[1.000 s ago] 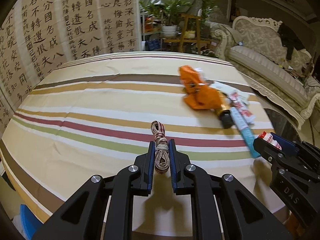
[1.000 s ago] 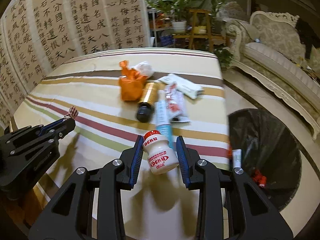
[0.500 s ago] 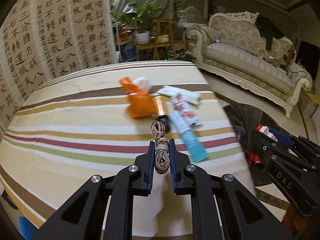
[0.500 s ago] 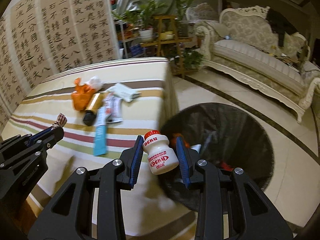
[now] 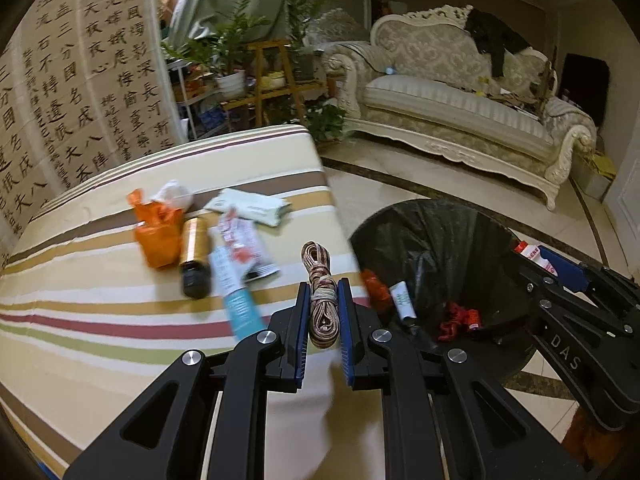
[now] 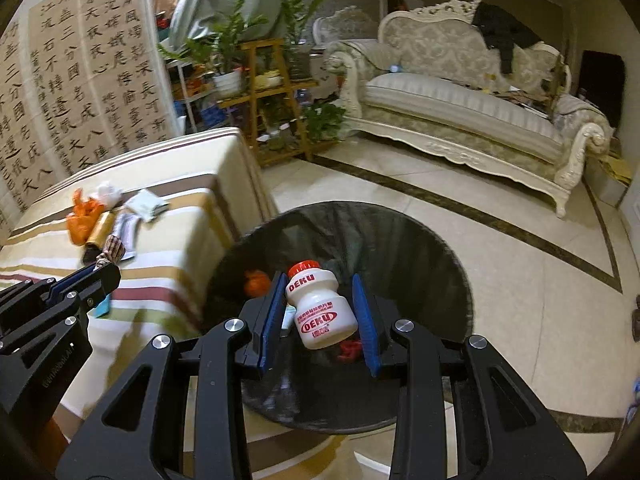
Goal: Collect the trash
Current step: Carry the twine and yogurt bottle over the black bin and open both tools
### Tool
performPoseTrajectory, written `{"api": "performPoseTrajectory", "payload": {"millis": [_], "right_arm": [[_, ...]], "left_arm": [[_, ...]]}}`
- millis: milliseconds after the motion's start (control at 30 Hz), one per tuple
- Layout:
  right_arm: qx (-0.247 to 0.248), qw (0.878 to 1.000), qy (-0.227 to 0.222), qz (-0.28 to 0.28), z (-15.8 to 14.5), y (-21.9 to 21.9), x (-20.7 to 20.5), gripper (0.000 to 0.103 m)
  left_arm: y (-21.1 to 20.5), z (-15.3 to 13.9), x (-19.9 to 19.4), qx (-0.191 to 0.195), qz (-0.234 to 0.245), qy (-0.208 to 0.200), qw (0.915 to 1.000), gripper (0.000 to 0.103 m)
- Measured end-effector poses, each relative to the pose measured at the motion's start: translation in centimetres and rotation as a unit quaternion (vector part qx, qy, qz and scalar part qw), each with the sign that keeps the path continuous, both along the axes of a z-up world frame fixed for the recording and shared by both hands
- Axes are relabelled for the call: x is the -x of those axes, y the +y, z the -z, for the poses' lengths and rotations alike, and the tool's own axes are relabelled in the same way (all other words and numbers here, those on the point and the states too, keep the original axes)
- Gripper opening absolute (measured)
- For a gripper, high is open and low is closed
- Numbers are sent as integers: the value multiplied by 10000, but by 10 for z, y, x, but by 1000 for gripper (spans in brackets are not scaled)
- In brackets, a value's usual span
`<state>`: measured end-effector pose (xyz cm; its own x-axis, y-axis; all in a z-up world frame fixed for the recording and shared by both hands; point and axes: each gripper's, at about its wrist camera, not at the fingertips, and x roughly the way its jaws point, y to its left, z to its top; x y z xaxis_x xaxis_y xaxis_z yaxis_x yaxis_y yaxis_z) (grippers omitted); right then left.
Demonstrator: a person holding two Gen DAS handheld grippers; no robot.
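Observation:
My left gripper is shut on a coil of brown and red rope, over the right edge of the striped table. My right gripper is shut on a white DEKU bottle with a red cap, hanging over the mouth of the black bag-lined bin. In the left wrist view, the bin holds red scraps and a small white tube. On the table lie an orange bag, a brown bottle, a blue tube and white wrappers.
The bin stands on the tiled floor against the table's right side. A cream sofa runs along the far right. A wooden plant stand and a calligraphy screen stand behind the table.
Both grippers have swept right, from over the table toward the bin. The bottle now hangs over the bin's mouth and the rope has reached the table's right edge. Both grips are unchanged.

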<state>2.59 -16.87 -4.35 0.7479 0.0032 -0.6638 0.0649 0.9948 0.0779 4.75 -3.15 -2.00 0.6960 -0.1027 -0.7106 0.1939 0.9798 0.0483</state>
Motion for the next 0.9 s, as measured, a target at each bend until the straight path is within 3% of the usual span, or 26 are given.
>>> {"api": "performPoseTrajectory", "payload": {"millis": [333,767,900], "right_arm": [[-68,9996,92,239,12,-27,-15,33],[-76,9991,152,386,19,-40,-29,33],[-92,9989,190,412,21,-42,-33,33]], "left_arm": [[-35,12,-19,-170,178,50,9997,15],[-52,17,-33,-187,208,178,9995,16],[-54,20,-37,-190,216,275,9992,35]]}}
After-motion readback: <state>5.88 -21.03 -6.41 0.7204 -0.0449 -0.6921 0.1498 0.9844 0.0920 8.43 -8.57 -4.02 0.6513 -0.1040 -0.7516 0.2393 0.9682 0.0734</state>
